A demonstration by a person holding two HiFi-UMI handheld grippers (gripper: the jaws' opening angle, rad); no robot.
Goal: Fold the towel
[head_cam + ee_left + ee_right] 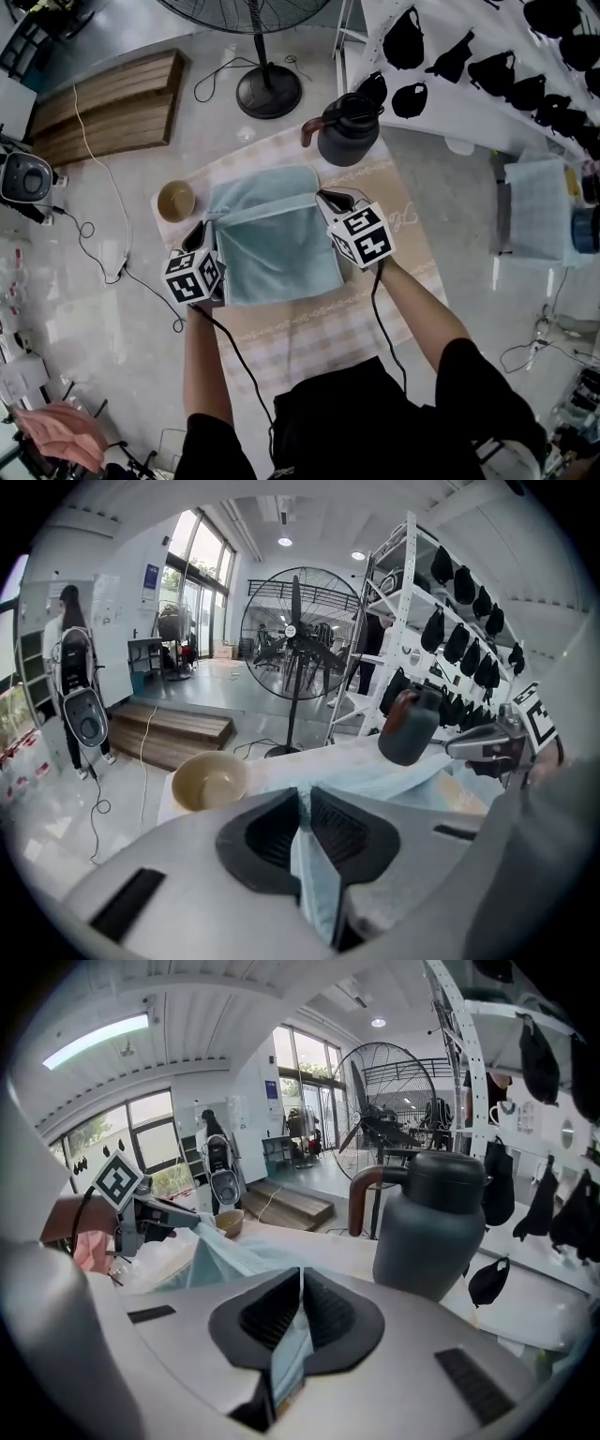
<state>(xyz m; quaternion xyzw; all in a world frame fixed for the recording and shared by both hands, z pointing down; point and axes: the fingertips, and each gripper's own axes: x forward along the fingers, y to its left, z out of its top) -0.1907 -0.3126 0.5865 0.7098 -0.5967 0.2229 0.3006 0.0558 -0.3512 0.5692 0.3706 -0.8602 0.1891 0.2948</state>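
Head view: the towel (281,248) lies mid-table on a checked cloth (309,328), with a bowl (175,200) at its 10 o'clock and a dark jug (347,131) at its 1 o'clock.

The left gripper (208,223) pinches the 9 o'clock corner of a lifted edge. The right gripper (328,197) pinches the 3 o'clock corner. Each gripper view confirms jaws pressed onto pale blue fabric.

The held edge is stretched from 9 to 3 above a lower layer. The towel's long axis appears to run 12 to 6, slightly skewed.

Handling, as judged: light, limp and not fragile, and it will sag between holds. It is best taken at the corners, with the edge kept taut and level.
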